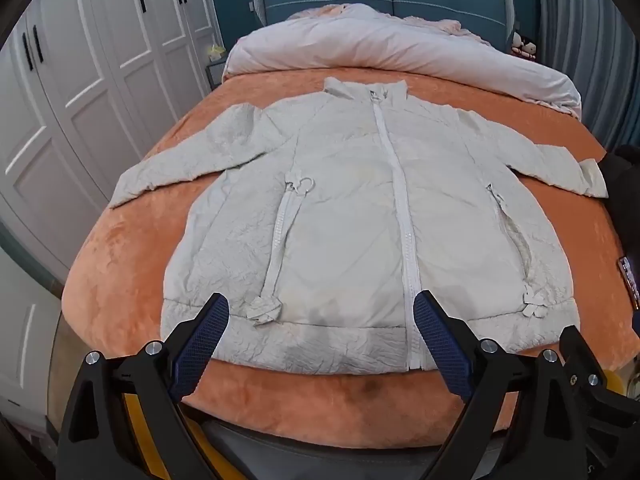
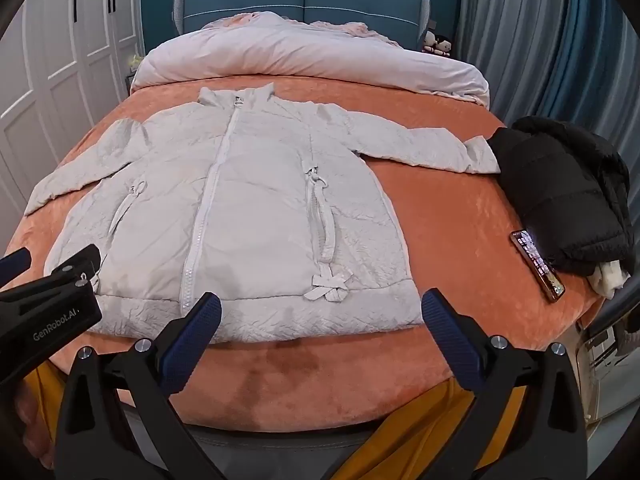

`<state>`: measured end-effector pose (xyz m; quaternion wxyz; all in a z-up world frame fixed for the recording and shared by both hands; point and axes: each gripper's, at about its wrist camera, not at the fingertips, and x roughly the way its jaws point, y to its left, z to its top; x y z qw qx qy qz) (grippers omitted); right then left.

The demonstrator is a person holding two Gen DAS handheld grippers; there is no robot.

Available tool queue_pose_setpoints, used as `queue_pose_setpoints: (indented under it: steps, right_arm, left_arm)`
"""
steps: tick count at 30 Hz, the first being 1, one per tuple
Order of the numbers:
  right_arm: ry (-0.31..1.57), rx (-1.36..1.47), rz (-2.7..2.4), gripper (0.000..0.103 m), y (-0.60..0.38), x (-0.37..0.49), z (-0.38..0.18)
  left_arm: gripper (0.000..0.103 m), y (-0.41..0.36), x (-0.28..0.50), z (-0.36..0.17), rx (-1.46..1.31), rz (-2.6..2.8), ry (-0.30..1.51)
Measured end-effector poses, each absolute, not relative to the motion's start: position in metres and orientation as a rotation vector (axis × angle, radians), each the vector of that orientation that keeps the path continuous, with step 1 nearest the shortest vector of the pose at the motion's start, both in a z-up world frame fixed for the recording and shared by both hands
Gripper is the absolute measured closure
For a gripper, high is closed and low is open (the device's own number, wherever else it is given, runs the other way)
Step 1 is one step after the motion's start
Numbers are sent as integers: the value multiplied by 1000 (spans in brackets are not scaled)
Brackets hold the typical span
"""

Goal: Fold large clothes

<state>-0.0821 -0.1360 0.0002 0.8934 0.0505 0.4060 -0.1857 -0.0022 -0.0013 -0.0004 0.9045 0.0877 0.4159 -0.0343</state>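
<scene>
A pale grey zip-up jacket (image 1: pixel 344 208) (image 2: pixel 240 216) lies flat and face up on the orange bed cover (image 1: pixel 120 280) (image 2: pixel 452 216). Its sleeves are spread to both sides, its collar points toward the headboard, and its front zip is closed. My left gripper (image 1: pixel 320 312) hovers open above the hem near the bed's front edge, nothing between its blue pads. My right gripper (image 2: pixel 320 312) stands open over the hem's right half, also holding nothing. The left gripper's black body (image 2: pixel 48 300) shows at the left edge of the right wrist view.
A black puffer jacket (image 2: pixel 560 192) lies on the bed's right side, touching the grey sleeve cuff. A phone (image 2: pixel 538 266) with a lit screen lies beside it. A rolled pink duvet (image 1: pixel 380 48) crosses the bed's head. White wardrobe doors (image 1: pixel 80 80) stand left, curtains right.
</scene>
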Motion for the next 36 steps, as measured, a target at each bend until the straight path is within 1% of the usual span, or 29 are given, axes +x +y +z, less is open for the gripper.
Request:
queue_pose_setpoints:
  steps: [2,5,12,36]
  right_arm:
    - [845,118,-383,5,-137,-82,-2]
    - [845,103,-374,5,-136,-83,-2]
    - [853,77,-379,5,-141,-78,5]
    - [861,50,-386,5,-131,-73,-2]
  left_arm:
    - [11,-13,-4,-7,220,-52,875]
    - [11,-7,2,-9,166,-79,906]
    - [11,-2,9,-6,164,-84,916]
    - [11,-1,13,-11,171,-76,942]
